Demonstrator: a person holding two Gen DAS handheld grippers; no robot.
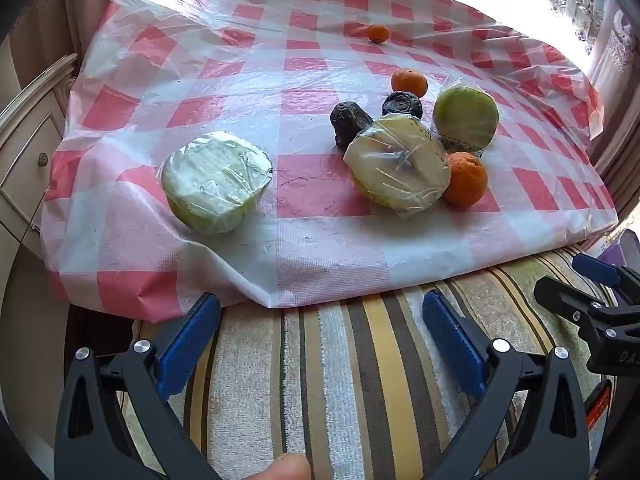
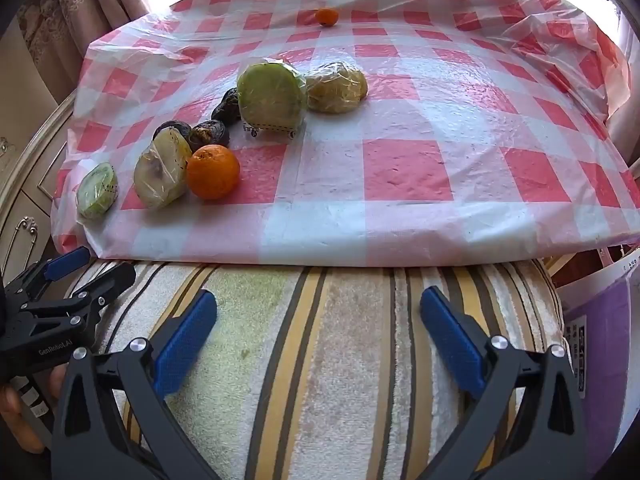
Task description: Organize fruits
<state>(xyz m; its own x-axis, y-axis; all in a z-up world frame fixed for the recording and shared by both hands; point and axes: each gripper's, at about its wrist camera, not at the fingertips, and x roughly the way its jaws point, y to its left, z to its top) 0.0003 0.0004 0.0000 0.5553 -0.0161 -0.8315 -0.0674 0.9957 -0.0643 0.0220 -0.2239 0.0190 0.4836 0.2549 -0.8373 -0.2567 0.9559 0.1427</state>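
Fruits lie on a red-and-white checked cloth [image 1: 304,176]. In the left wrist view a wrapped green half fruit [image 1: 214,182] lies at the left, a wrapped pale half [image 1: 398,166] in the middle, a wrapped green half [image 1: 466,116] behind it, an orange [image 1: 464,178] beside it, two dark fruits [image 1: 350,122] and two small oranges [image 1: 409,82] further back. The right wrist view shows the same group: orange [image 2: 213,172], green half [image 2: 271,94], a wrapped yellowish piece [image 2: 338,86]. My left gripper [image 1: 320,340] and right gripper [image 2: 318,340] are open and empty, over a striped towel, short of the cloth.
A striped towel [image 2: 320,340] covers the near edge in front of the cloth. A cream drawer cabinet [image 1: 24,152] stands at the left. A purple box [image 2: 600,344] sits at the right. Curtains hang behind the table.
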